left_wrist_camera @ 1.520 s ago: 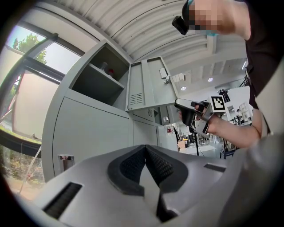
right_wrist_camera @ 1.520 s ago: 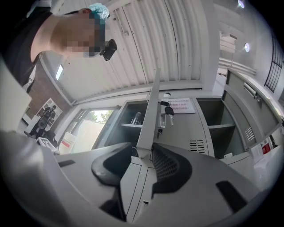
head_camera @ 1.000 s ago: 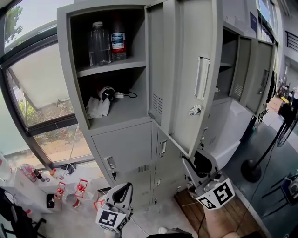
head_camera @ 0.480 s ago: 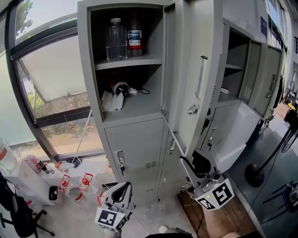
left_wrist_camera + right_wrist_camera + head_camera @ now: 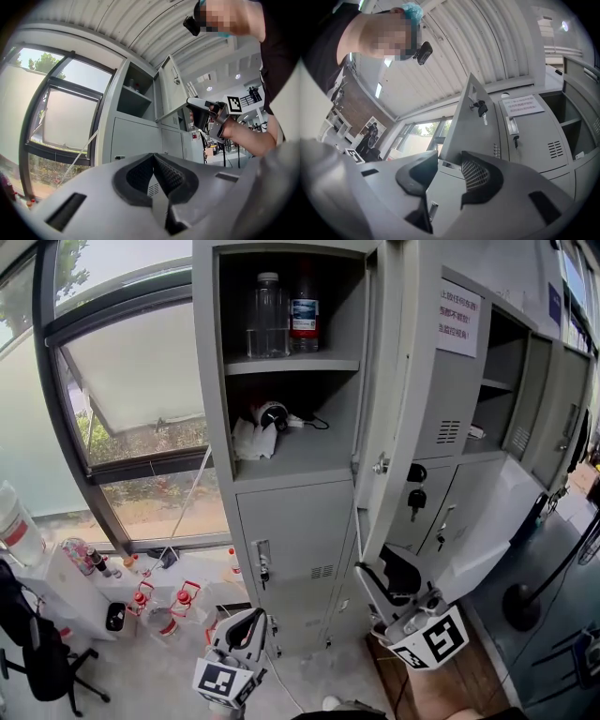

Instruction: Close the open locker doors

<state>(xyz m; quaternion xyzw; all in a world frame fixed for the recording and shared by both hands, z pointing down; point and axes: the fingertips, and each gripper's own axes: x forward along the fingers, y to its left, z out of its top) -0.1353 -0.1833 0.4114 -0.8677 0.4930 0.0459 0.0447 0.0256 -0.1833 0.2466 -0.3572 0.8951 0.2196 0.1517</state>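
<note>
Sheet-steel locker door [image 5: 386,381] stands swung out edge-on above the right gripper [image 5: 384,582]. It is probably light, stiff and free on its hinges, so a flat push near the key lock [image 5: 380,465] should do. The right gripper's jaws gape on nothing, and the left gripper [image 5: 246,632] hangs low, jaws pressed together and empty.

Tall grey metal locker door [image 5: 392,381] open, edge-on; clear plastic bottle [image 5: 265,315] and blue-labelled bottle [image 5: 303,313] on grey upper shelf [image 5: 281,365].
</note>
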